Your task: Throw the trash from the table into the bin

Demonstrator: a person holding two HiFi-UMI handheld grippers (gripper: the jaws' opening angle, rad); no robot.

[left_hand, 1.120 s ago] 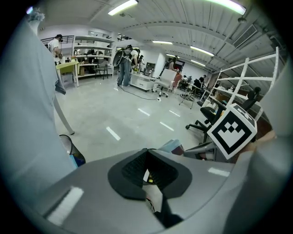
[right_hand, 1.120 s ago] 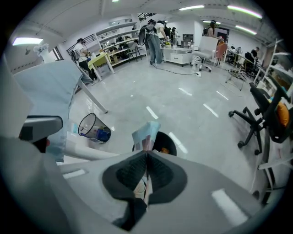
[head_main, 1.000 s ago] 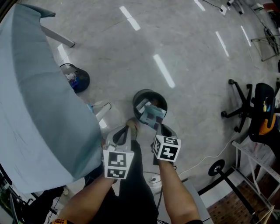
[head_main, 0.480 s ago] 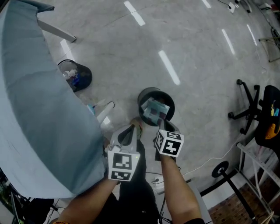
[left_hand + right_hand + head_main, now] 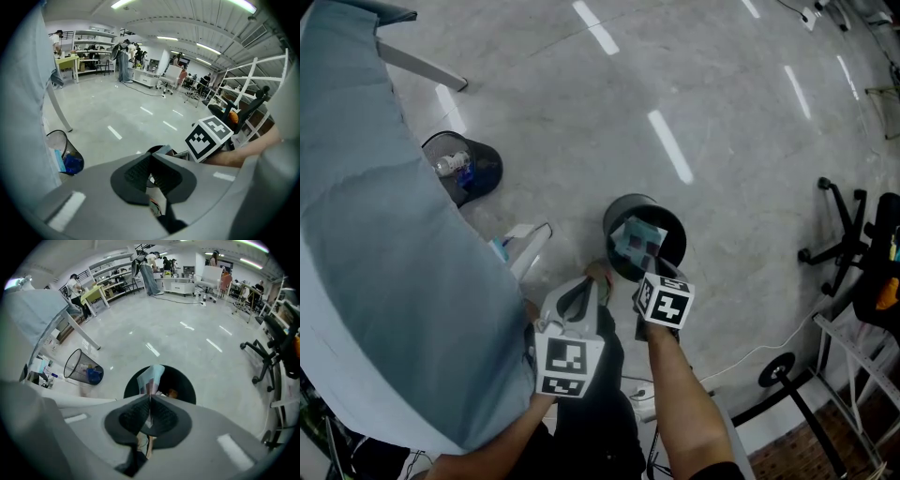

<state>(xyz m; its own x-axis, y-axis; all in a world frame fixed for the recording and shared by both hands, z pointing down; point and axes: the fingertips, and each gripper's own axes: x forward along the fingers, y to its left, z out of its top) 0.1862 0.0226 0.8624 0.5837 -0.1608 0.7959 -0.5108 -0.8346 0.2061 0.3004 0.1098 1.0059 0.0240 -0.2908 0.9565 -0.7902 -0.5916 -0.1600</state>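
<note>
"Where was the trash?"

"Off the grey-blue cloth-covered tabletop. The flat, pale-blue printed wrapper hung right above the mouth of the round black bin. The right gripper pinched it by its lower edge, jaws closed tight on it."

"And the left gripper?"

"Jaws together, nothing between them, just beside the right one."

"How would that wrapper handle?"

"I judged it light, thin and floppy, perhaps slick. An edge pinch suited it, with no risk of crushing. Being so light, it might flutter or cling to the pads on release, so the drop wanted to be low over the opening."
</note>
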